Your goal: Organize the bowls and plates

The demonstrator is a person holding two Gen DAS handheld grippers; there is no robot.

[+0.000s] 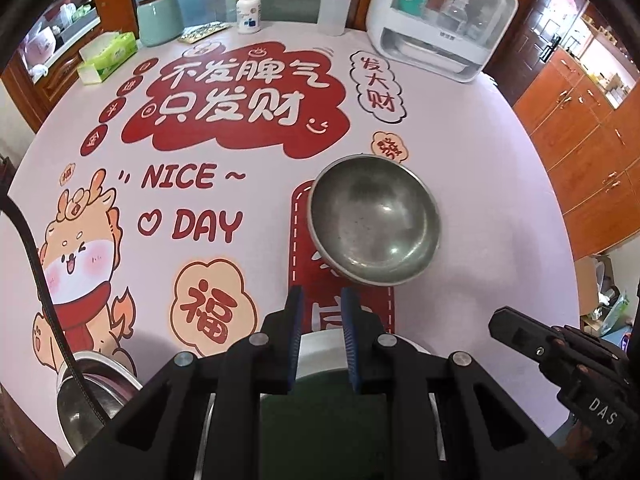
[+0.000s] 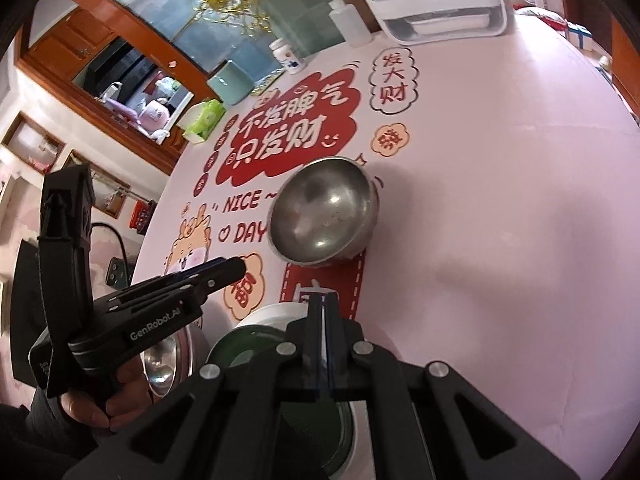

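A steel bowl (image 1: 374,220) stands upright on the pink printed tablecloth, just ahead of both grippers; it also shows in the right wrist view (image 2: 324,218). My left gripper (image 1: 320,300) is open and empty, hovering over a white bowl with a dark green inside (image 1: 320,344). My right gripper (image 2: 323,300) is shut with nothing between its fingers, above the same white and green bowl (image 2: 260,328). A second steel bowl with a pink rim (image 1: 92,392) sits at the near left and shows in the right wrist view (image 2: 164,360). The left gripper's body (image 2: 168,300) appears in the right wrist view.
At the table's far edge stand a white dish cabinet (image 1: 440,20), a squeeze bottle (image 1: 334,8), a pill bottle (image 1: 248,12), a teal canister (image 1: 160,20) and a tissue box (image 1: 108,56). Wooden cabinets (image 1: 580,132) stand to the right.
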